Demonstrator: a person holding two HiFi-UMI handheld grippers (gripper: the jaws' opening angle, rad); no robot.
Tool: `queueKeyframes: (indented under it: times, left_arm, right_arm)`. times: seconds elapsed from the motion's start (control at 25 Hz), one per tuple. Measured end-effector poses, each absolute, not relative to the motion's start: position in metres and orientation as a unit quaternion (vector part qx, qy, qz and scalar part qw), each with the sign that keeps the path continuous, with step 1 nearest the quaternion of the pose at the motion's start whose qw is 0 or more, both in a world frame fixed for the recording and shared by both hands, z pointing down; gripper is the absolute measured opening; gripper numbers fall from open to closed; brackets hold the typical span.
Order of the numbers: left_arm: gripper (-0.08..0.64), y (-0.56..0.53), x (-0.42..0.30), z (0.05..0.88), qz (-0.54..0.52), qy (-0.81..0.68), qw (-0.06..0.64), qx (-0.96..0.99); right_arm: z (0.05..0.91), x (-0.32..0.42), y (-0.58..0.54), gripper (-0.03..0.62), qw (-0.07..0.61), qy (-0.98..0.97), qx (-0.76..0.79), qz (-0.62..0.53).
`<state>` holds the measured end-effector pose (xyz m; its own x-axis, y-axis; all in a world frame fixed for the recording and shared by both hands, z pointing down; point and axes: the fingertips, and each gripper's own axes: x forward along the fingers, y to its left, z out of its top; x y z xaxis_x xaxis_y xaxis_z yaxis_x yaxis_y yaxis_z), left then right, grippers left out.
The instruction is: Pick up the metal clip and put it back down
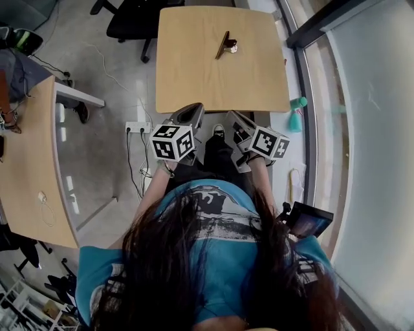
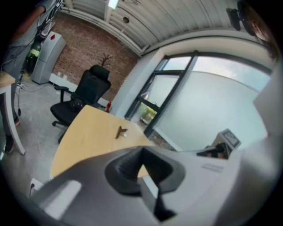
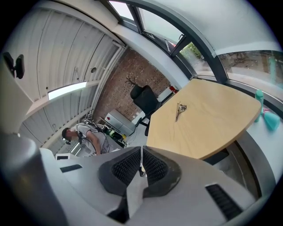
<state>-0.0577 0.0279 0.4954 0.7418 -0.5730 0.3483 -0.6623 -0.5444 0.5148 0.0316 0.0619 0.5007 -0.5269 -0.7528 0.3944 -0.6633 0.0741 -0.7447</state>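
The metal clip (image 1: pixel 226 45) lies flat on the far part of the small wooden table (image 1: pixel 194 77), with a small pale piece at its right end. It is also small in the left gripper view (image 2: pixel 121 131) and the right gripper view (image 3: pixel 180 109). Both grippers hang in front of the person's body, short of the table's near edge and far from the clip. The left gripper (image 1: pixel 193 110) (image 2: pixel 141 152) has its tips together and holds nothing. The right gripper (image 1: pixel 237 119) (image 3: pixel 141 150) is shut and holds nothing.
A black office chair (image 1: pixel 132 19) stands beyond the table's far left corner. A long desk (image 1: pixel 26 161) runs along the left. A power strip (image 1: pixel 138 127) lies on the floor. A teal bottle (image 1: pixel 297 103) stands by the glass wall on the right. Another person (image 3: pixel 84 132) stands farther back.
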Motion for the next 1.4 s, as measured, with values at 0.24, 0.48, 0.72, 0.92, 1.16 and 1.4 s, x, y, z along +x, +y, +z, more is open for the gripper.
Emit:
queueKeyframes:
  times: [0.24, 0.48, 0.72, 0.92, 1.16, 1.4]
  left_arm:
    - [0.002, -0.028, -0.029, 0.495, 0.06, -0.392, 0.322, 0.86]
    - [0.002, -0.07, -0.008, 0.501, 0.058, -0.423, 0.333, 0.841]
    - [0.002, -0.105, 0.005, 0.505, 0.058, -0.45, 0.336, 0.826]
    - [0.002, -0.132, 0.02, 0.511, 0.057, -0.474, 0.333, 0.813]
    - [0.002, -0.149, 0.012, 0.516, 0.062, -0.506, 0.334, 0.793]
    - [0.002, -0.147, -0.002, 0.519, 0.072, -0.532, 0.336, 0.774]
  right_arm:
    - [0.511, 0.081, -0.008, 0.025, 0.022, 0.741, -0.466, -0.483]
    - [0.526, 0.116, -0.069, 0.025, 0.006, 0.744, -0.453, -0.491]
    - [0.541, 0.139, -0.119, 0.025, -0.004, 0.743, -0.445, -0.501]
    - [0.559, 0.161, -0.167, 0.026, -0.014, 0.749, -0.43, -0.504]
    - [0.595, 0.159, -0.228, 0.031, -0.061, 0.753, -0.407, -0.513]
    - [0.641, 0.149, -0.267, 0.141, -0.098, 0.729, -0.402, -0.545]
